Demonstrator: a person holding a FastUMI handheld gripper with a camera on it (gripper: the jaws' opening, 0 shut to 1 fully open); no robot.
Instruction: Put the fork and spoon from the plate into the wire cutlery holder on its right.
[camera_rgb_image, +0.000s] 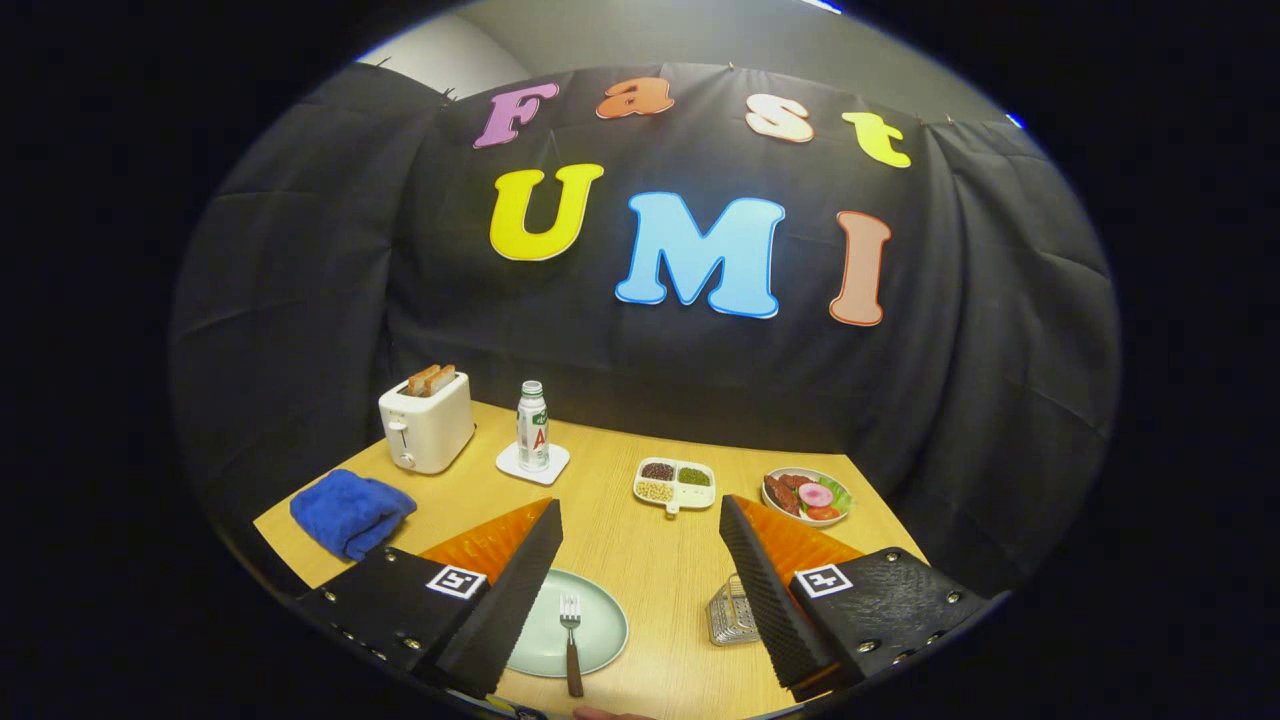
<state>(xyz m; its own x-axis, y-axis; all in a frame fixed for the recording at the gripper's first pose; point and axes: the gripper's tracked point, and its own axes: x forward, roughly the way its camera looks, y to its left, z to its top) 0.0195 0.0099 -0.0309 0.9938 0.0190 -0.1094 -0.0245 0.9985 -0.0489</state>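
A wooden table (620, 545) is seen from above, with the tool (640, 585) held over its near edge, its two fingers spread wide apart and nothing gripped between them. A pale green plate (600, 625) is seen just ahead of the fingers, partly covered by the left one, and a fork (571, 628) with a dark wooden handle is laid across it, tines pointing away toward the booth wall and handle reaching past the plate's near rim. The spoon cannot be made out. The wire cutlery holder (730, 615) is placed to the right of the plate, partly hidden behind the right finger. Beyond the plate, a divided white dish of beans and grains (675, 482) is set, with a plate of sliced food (806, 495) to that dish's right. Farther beyond the plate to the left, a bottle (532, 425) is stood on a white coaster, next to a white toaster (427, 425) loaded with bread. A blue cloth (352, 512) is bunched left of the plate.
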